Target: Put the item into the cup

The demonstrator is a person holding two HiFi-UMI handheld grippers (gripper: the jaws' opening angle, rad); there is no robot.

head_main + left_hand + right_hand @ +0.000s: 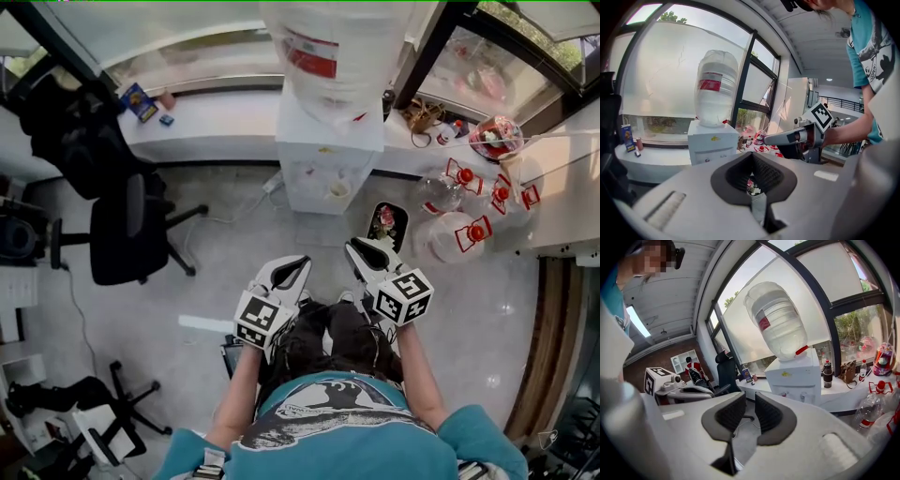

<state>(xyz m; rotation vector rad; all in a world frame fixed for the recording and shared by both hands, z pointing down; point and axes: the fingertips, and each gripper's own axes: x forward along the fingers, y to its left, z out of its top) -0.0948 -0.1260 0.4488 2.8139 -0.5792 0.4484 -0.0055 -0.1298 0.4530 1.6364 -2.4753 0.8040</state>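
Note:
I stand in front of a white water dispenser [330, 141] with a big bottle [716, 86] on top. A small pale cup-like thing [337, 190] sits in its niche. I see no loose item that I can name. My left gripper [286, 274] is held at waist height, its jaws shut with nothing between them; in its own view [752, 157] the dark pads meet at the tip. My right gripper [370, 253] is beside it, open by a narrow gap and empty [751, 401]. Both point toward the dispenser [794, 376].
A black office chair [127, 230] stands to the left. Clear water jugs with red caps [459, 230] and a black bin [386, 223] sit on the floor at right. A white sill [216, 117] with small objects runs under the windows.

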